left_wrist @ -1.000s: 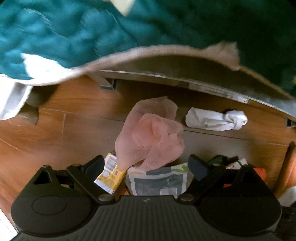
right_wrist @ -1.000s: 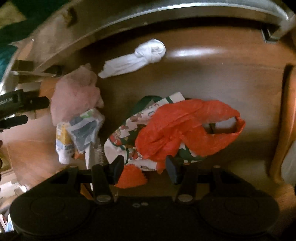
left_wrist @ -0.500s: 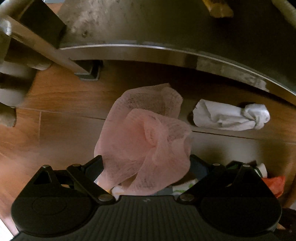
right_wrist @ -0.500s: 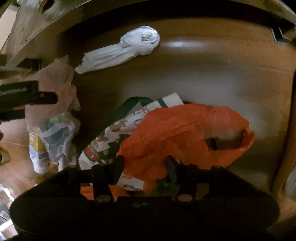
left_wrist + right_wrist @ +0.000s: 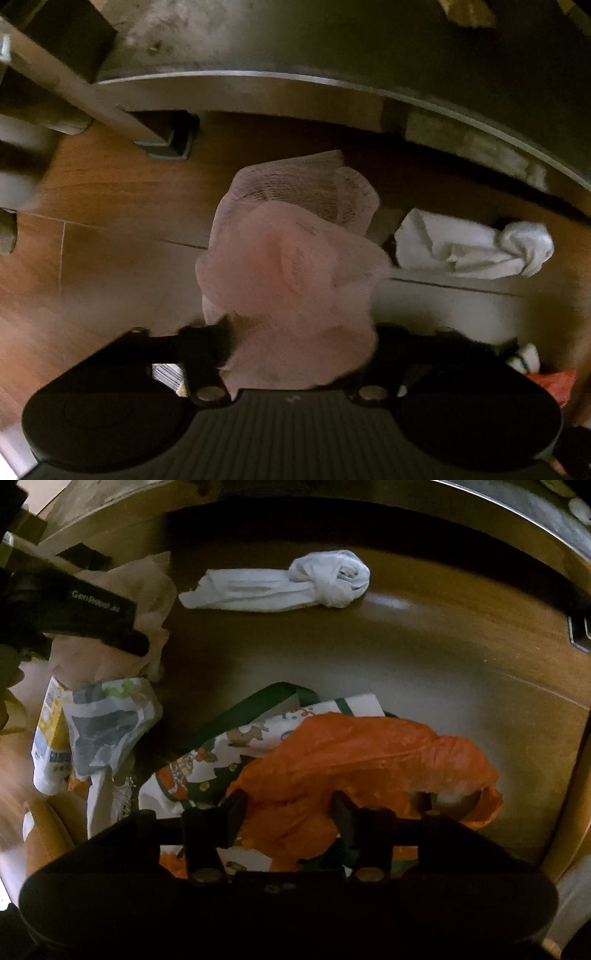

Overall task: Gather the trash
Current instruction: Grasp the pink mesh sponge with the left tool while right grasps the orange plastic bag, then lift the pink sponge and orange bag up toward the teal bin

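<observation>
Pink mesh wad (image 5: 295,280) sits between the left gripper's (image 5: 299,343) closing fingers; right gripper's (image 5: 288,808) part-open fingers straddle orange bag (image 5: 369,760).

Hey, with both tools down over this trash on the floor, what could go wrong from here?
The left tool has just been closing around the pink mesh wrap; the wrap is loose and flimsy, so it may slip out on lifting. The right tool, open and just narrowing, straddles the orange plastic bag, which overlaps the printed bag; one pinch may drag both.
</observation>
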Demonstrator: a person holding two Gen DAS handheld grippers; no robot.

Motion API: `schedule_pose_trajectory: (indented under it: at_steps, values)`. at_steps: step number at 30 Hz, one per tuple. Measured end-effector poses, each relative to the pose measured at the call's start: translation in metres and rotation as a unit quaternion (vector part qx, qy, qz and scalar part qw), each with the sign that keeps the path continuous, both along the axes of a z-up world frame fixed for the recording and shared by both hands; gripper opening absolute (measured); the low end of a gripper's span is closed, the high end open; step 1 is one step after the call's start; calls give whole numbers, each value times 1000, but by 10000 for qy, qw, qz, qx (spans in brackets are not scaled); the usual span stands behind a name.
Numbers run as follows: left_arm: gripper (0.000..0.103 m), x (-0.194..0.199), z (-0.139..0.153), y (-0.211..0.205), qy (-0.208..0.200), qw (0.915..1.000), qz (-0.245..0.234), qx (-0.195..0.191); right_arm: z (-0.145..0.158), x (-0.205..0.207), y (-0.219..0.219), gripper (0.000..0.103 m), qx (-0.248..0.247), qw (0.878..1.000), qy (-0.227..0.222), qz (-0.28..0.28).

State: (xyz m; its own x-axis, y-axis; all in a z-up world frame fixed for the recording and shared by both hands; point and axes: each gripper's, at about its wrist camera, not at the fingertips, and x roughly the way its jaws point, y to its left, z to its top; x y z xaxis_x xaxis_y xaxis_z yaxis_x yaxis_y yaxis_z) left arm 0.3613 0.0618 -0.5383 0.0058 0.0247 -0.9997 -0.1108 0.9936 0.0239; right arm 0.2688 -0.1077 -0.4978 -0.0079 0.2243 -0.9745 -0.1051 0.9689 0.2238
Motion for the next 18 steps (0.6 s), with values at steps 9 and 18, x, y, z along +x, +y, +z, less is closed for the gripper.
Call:
schedule_pose_trajectory:
  at_steps: [9,18]
  values:
    - [32,-2,40,7,-96,9999,59,-29,14,6,-14,1,334,9989,6,-322]
    - [28,-20,94,0,-157,9999,-4,43,66,8,-23,1,444,9972,-491,-341]
